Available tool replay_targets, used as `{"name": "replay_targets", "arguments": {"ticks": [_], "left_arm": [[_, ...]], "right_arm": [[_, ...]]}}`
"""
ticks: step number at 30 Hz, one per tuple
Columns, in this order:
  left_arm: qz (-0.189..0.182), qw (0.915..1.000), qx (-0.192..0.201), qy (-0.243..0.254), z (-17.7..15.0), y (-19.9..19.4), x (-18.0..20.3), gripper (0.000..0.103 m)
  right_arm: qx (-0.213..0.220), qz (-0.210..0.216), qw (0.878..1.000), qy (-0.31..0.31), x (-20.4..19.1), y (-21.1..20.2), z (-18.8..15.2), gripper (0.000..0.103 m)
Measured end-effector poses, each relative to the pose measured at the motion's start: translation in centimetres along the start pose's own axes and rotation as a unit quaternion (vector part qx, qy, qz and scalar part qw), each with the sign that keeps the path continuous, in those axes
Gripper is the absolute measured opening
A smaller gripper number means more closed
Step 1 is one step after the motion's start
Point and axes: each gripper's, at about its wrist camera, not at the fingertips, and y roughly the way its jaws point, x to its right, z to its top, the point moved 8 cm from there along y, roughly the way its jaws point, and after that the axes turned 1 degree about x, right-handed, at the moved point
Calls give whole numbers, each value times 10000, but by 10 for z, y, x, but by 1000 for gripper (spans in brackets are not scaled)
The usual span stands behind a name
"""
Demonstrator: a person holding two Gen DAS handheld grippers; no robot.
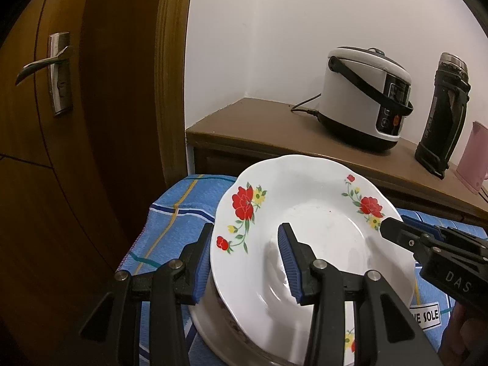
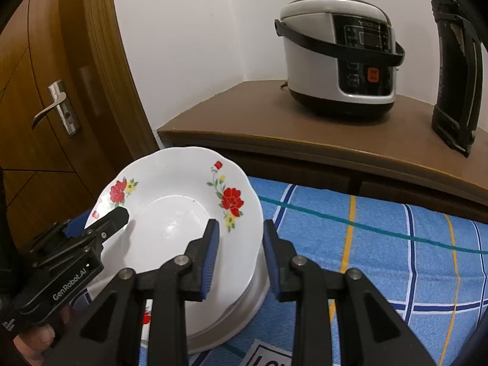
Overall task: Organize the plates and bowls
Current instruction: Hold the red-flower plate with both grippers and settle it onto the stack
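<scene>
- The blue checked cloth covers the surface that carries the stack, with a brown counter behind it at 12 o'clock. A cloth is a soft, slippery footing, so I judge a sideways shove could slide the whole pile toward the edge.
- The floral plate sits tilted on top of a stack of white dishes, at 9 o'clock in the right wrist view. Uneven lifting by either side could tip it off, or scrape it against the dish below.
- The left claw has its jaws apart, straddling the plate's left rim, one pad outside and one over the well. It is not clamped, so a lift now would slip.
- The right claw is likewise apart, astride the opposite rim at the plate's 3 o'clock, angled down and inward.
</scene>
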Motion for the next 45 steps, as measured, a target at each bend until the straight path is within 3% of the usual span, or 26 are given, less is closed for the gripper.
{"name": "replay_targets", "arguments": {"ticks": [45], "left_arm": [[-174,9991,-384,-5,-9,7,2,45]], "right_arm": [[-230,-72,9997,-106,5,9,-7,30]]}}
